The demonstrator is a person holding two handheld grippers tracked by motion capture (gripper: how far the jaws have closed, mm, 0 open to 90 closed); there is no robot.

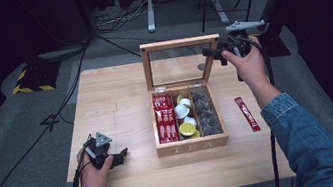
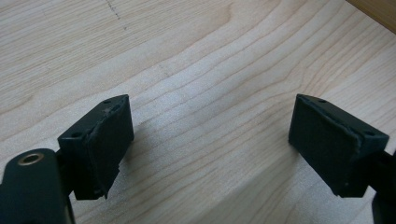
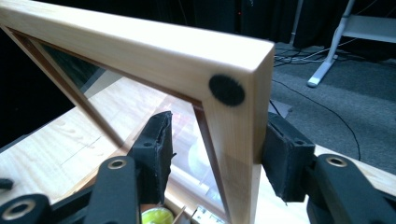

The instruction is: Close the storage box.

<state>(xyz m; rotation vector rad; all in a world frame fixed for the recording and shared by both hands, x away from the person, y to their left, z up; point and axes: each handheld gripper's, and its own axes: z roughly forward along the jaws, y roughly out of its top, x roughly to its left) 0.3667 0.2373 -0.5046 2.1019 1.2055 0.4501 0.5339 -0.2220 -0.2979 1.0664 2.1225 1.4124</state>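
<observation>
The right tongs straddle the right-hand upright of the tea box's lid, near its upper corner. One pad sits on the glass side of the frame and the other presses its outer edge, though whether the inner pad touches the wood is not clear; I judge the lid held or about to be held. The lid stands upright on its hinge, its long axis running across the tongs, and the open box lies below and toward the person from them. Any closing swing would therefore come down and toward the person. The left tongs rest spread wide and empty over bare desk, well left of the box. A red sachet lies on the desk below the right tongs, beside the box.
</observation>
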